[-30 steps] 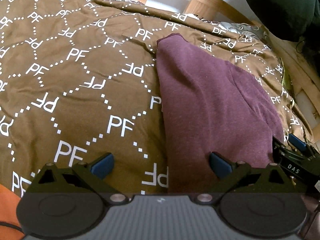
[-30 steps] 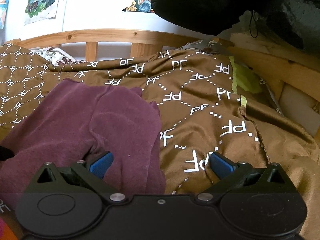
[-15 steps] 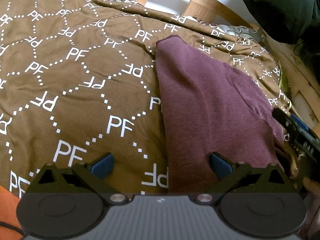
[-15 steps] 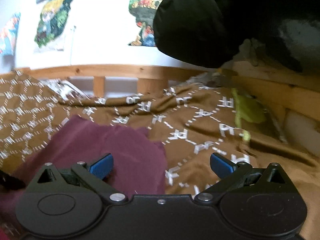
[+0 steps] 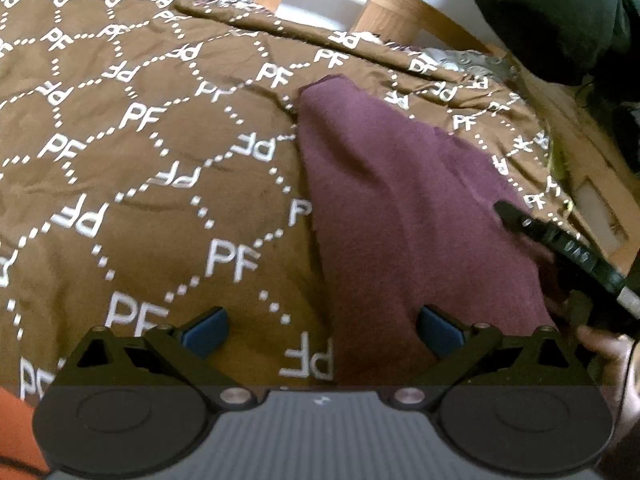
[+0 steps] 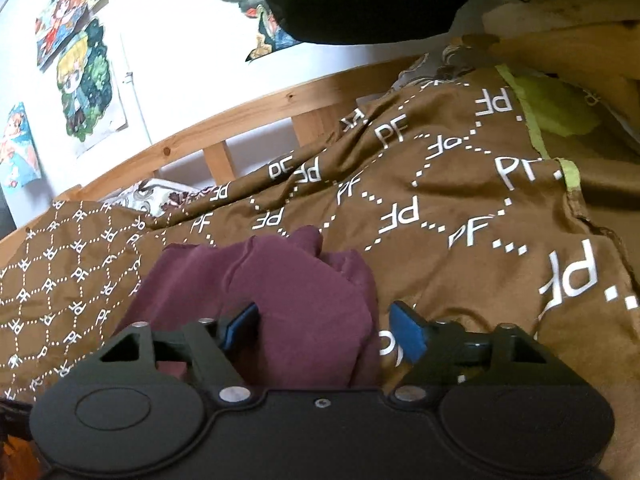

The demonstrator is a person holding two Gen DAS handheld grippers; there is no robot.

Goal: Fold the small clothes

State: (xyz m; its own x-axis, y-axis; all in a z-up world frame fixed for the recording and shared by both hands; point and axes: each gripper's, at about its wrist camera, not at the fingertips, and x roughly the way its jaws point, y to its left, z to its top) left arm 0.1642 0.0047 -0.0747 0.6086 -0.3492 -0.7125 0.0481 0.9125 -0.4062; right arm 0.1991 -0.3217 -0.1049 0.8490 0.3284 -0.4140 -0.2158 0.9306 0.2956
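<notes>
A maroon garment lies on a brown bedspread printed with white "PF" letters. My left gripper is open and empty, low over the garment's near left edge. My right gripper is open, its jaws narrower than before, with bunched maroon cloth between the blue pads. The right gripper also shows in the left wrist view at the garment's right edge.
A wooden bed rail runs along the far side, with posters on the white wall. A black bundle hangs at the upper right. A lime-green cloth lies at the bed's right. Something orange sits at lower left.
My right gripper has tilted and moved onto the garment's right edge, and its jaws have narrowed around the bunched cloth. My left gripper has hardly moved.
</notes>
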